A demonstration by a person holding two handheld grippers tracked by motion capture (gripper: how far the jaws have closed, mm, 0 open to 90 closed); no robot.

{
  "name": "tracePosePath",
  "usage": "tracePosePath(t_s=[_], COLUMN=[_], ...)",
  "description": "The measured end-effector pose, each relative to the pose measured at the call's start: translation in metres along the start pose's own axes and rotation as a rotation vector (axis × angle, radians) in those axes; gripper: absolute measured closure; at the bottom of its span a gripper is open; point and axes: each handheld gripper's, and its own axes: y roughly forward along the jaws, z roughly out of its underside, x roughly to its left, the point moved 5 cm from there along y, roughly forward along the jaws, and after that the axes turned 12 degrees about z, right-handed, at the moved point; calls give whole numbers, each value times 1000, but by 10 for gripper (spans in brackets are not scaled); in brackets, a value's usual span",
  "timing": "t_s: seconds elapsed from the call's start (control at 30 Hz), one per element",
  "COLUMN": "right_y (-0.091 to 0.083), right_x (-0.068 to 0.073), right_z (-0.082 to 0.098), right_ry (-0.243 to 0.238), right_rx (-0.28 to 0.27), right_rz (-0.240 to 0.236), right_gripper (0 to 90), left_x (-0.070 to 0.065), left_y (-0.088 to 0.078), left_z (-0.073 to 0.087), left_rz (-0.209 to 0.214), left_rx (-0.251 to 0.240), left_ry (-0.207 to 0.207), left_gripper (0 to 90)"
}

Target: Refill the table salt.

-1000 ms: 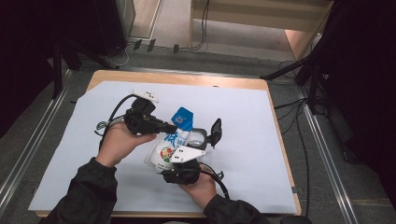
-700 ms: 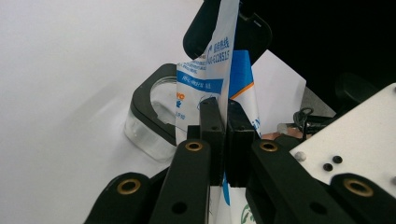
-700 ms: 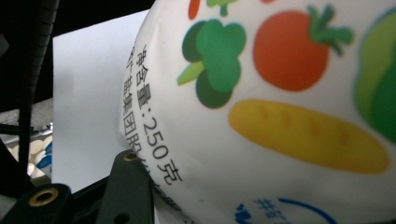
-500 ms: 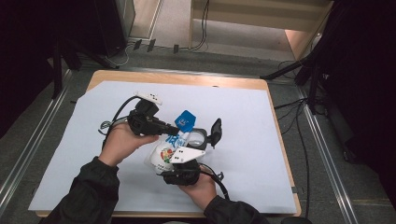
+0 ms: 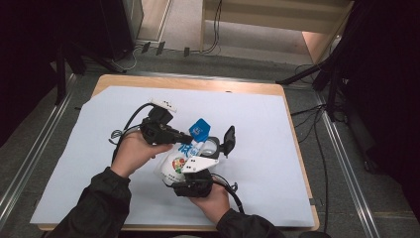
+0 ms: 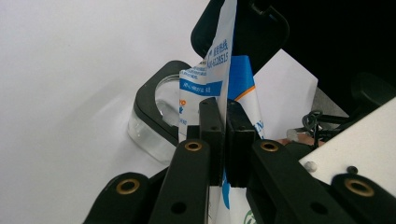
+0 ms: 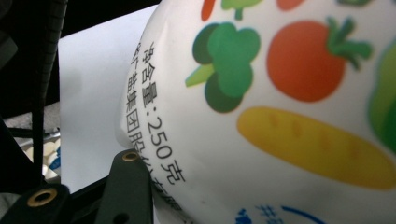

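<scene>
Pale blue sheet covers the wooden desk, and on it are one white bag with printed vegetables and one clear container with a black hinged lid. The left gripper has its jaws closed on the bag's top edge. The right gripper grips the bag's body, which hides its jaw tips. The container's inside is hard to see.

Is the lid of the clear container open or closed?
Open. The black lid stands up beside the clear container, whose round mouth is uncovered.
</scene>
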Motion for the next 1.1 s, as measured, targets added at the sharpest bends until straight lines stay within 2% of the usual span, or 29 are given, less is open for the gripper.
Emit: tracePosePath(t_s=[0.27,0.37,0.43,0.57,0.7,0.8,0.9,1.03,1.1], right_y=[0,-2,-3,-5,-4,-3,-3,-4,-4], right_x=[-1,-1,-3,-2,-3,-3,-3,-3,-2], right_z=[6,7,7,7,6,6,7,7,5], right_ry=[38,51,61,61,86,91,103,112,132], right_rx=[-2,-5,-10,-16,-10,-3,7,6,-8], right_rz=[0,2,4,2,-3,1,0,-8,-31], right_gripper=[575,576,577,576,559,511,548,571,576], left_x=[4,6,6,6,8,8,9,10,10], left_y=[5,8,9,10,11,13,16,18,18], left_z=[3,5,6,6,5,4,5,5,5], left_rz=[29,39,49,53,21,17,-2,4,8], left_rx=[14,38,41,48,47,42,52,51,47], left_ry=[-35,-41,-40,-52,-50,-61,-59,-61,-61], left_gripper=[825,784,801,899,900,900,900,900,895])
